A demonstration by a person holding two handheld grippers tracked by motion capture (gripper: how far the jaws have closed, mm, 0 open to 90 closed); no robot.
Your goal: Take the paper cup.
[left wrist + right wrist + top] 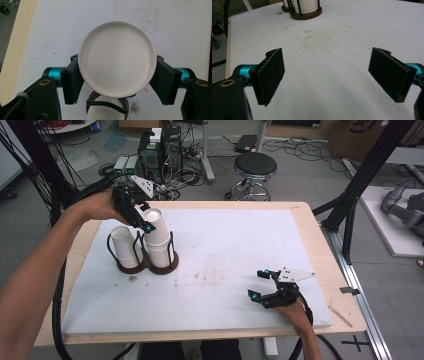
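- On the white mat [225, 265] in the high view stand two wire cup holders with round brown bases, touching side by side at the left: the left holder [125, 262] carries a stack of white paper cups [121, 247], the right holder [162, 260] a taller stack [157, 242]. Two grippers show: the left gripper [141, 220] reaches down onto the top cup [152, 216] of the taller stack, and the right gripper [261, 284] lies low over the mat near the right front corner, well apart from the holders.
- Beyond the table edge [320, 235] the same view shows one round black stool [255, 166] and computer towers with cables on the floor.
- From straight above, the left gripper view looks into the mouth of one white cup [117, 58], whose round rim sits between the two black jaws. Both pads [72, 80] press against the cup wall, one on each side, so the tongs are closed on the cup. Under it, a black wire loop of the holder [107, 105] and another white cup rim show, which the high view cannot make out.
- Along the mat [324, 50], the right gripper view shows its own two jaws standing wide apart, with nothing between them and touching nothing. At the far top edge sit the two brown holder bases [305, 15], the nearer one with ribbed white cups inside its black wires.
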